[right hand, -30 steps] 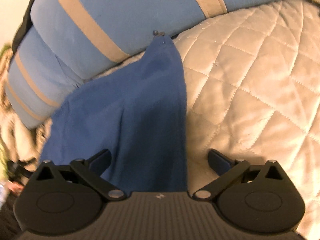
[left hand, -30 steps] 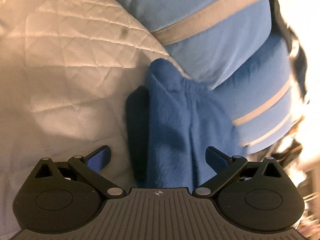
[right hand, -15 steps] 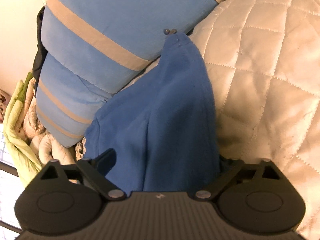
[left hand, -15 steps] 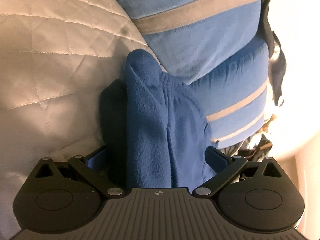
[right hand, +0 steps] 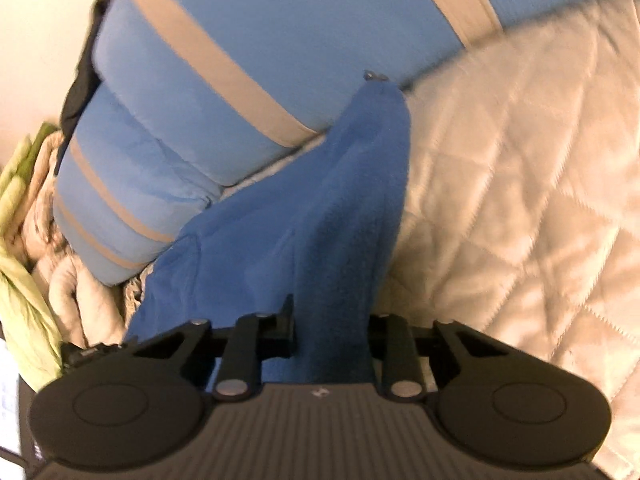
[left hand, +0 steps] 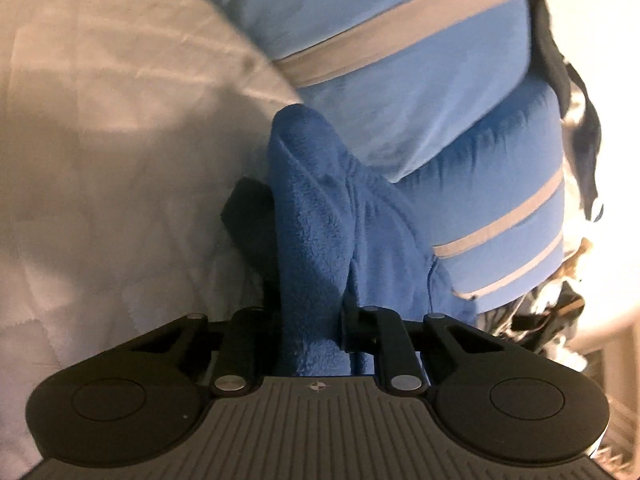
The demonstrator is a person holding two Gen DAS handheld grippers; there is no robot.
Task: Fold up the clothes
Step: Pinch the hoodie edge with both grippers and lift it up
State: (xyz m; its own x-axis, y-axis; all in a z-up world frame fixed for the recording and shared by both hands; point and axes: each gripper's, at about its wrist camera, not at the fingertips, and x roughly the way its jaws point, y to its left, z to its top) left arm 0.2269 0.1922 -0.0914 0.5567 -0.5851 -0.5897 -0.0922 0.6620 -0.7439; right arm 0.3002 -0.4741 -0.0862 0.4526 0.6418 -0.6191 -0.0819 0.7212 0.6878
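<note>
**Left wrist, right wrist: blue fleece pinched at both ends**

Left wrist view: left hand-held gripper (left hand: pixel 310 334) closing on the dark blue fleece garment (left hand: pixel 320 232), a bunched ridge of the cloth already squeezed between the two black fingers. Garment running straight up and away from those fingers, ending in a rounded fold right against the light blue striped pillows (left hand: pixel 420 80). Cream quilted bed cover (left hand: pixel 112 168) lying to the left of the garment, a dark shadow cast on it just beside the cloth. Second, darker blue striped pillow to the right of the garment, touching its edge. Black fabric (left hand: pixel 560 64) hanging beyond the pillows, too blurred to identify.

Right wrist view: right hand-held gripper (right hand: pixel 330 340) likewise closing, with the same fleece garment (right hand: pixel 328 208) gathered between its fingers and filling the gap. Cloth rising from the grip to a narrow peak near the striped pillows (right hand: pixel 280 20), a small dark metal fitting (right hand: pixel 374 76) at that tip. Rest of the garment spreading leftward from the grip, under the lower pillow's edge. Quilted bed cover (right hand: pixel 520 200) to the right of the garment. Yellow-green cloth (right hand: pixel 20 280) and beige bedding bunched farther left, past the pillows.
</note>
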